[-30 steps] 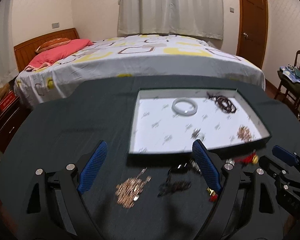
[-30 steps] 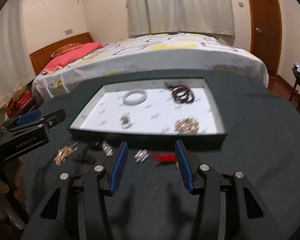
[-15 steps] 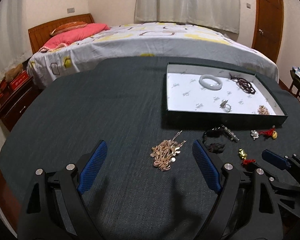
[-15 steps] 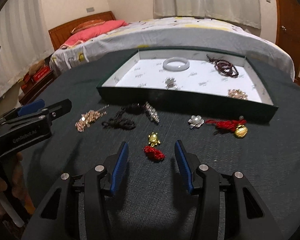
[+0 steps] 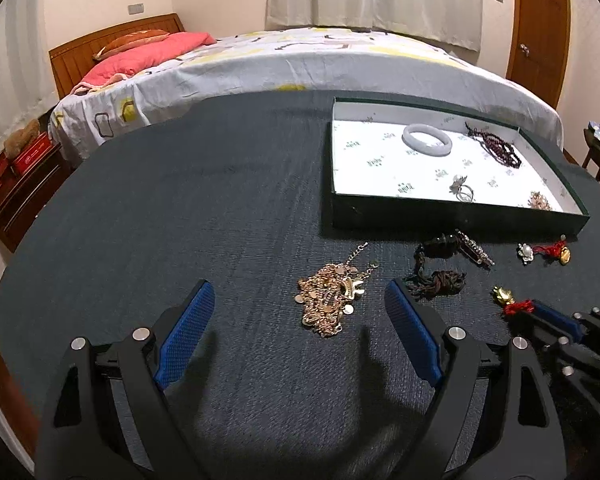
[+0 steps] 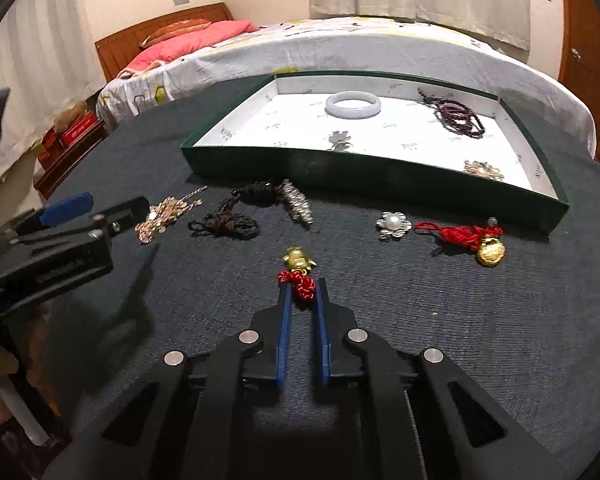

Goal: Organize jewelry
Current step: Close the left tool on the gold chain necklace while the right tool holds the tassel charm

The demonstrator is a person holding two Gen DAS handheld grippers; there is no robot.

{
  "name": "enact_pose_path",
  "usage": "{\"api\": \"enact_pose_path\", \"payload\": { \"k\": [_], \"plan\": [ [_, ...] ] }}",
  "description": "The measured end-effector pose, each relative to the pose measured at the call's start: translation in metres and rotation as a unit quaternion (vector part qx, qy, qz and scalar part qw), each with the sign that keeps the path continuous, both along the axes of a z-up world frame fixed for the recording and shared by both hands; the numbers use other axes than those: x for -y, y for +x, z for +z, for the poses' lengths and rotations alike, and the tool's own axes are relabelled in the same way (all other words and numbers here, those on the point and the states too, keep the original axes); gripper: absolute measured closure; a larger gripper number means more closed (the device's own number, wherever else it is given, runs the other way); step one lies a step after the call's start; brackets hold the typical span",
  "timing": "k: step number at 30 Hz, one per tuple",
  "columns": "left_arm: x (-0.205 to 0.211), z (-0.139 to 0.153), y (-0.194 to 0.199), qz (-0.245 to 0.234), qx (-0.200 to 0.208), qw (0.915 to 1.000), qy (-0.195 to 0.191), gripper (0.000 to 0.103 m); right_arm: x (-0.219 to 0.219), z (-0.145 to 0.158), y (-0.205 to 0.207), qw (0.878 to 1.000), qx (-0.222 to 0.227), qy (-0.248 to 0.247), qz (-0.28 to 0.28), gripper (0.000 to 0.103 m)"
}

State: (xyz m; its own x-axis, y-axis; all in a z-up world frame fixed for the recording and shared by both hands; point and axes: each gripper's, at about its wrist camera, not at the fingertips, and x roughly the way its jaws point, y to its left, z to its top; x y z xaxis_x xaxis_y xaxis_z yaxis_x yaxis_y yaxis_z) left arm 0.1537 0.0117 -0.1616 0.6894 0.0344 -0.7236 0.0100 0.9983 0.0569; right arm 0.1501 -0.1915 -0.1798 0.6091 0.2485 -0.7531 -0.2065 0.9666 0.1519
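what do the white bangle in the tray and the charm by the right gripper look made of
Bangle: looks like polished jade or glass, being milky, smooth and softly glossy. Charm: shiny gold-coloured metal figure, possibly plated, on a knotted red cord that looks like fabric thread.

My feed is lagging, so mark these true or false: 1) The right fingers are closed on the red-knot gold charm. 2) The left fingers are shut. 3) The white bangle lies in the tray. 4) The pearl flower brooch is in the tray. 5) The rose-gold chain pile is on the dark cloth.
1) True: the right gripper pinches the red-knot gold charm.
2) False: the left gripper is wide open, holding nothing.
3) True: the white bangle lies in the tray.
4) False: the pearl flower brooch lies outside, on the cloth.
5) True: the rose-gold chain pile lies on the dark cloth.
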Motion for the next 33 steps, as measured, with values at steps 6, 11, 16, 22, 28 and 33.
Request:
{"api": "enact_pose_path", "payload": {
  "k": [6,11,16,22,28,33],
  "plan": [
    [0.005,-0.013,0.016,-0.007,-0.016,0.9998,0.004,0.026,0.013,0.000,0.005,1.000,-0.002,0.008,-0.010,0.091],
    [-0.001,-0.023,0.026,-0.007,-0.045,0.9989,-0.013,0.037,0.017,0.000,0.006,1.000,-0.004,0.017,-0.012,0.091],
    [-0.005,-0.024,0.026,-0.009,-0.048,0.9984,-0.029,0.038,0.018,-0.001,0.007,1.000,-0.006,0.024,-0.014,0.091],
    [0.004,-0.021,0.023,-0.046,-0.042,0.9976,-0.028,0.070,0.021,-0.001,0.007,0.999,-0.007,0.031,-0.017,0.091],
    [0.004,-0.021,0.024,-0.059,-0.047,0.9966,-0.035,0.075,0.022,-0.001,0.007,0.999,-0.008,0.035,-0.018,0.091],
    [0.001,-0.021,0.024,-0.054,-0.047,0.9968,-0.037,0.084,0.023,-0.001,0.006,0.999,-0.008,0.038,-0.018,0.091]
  ]
}}
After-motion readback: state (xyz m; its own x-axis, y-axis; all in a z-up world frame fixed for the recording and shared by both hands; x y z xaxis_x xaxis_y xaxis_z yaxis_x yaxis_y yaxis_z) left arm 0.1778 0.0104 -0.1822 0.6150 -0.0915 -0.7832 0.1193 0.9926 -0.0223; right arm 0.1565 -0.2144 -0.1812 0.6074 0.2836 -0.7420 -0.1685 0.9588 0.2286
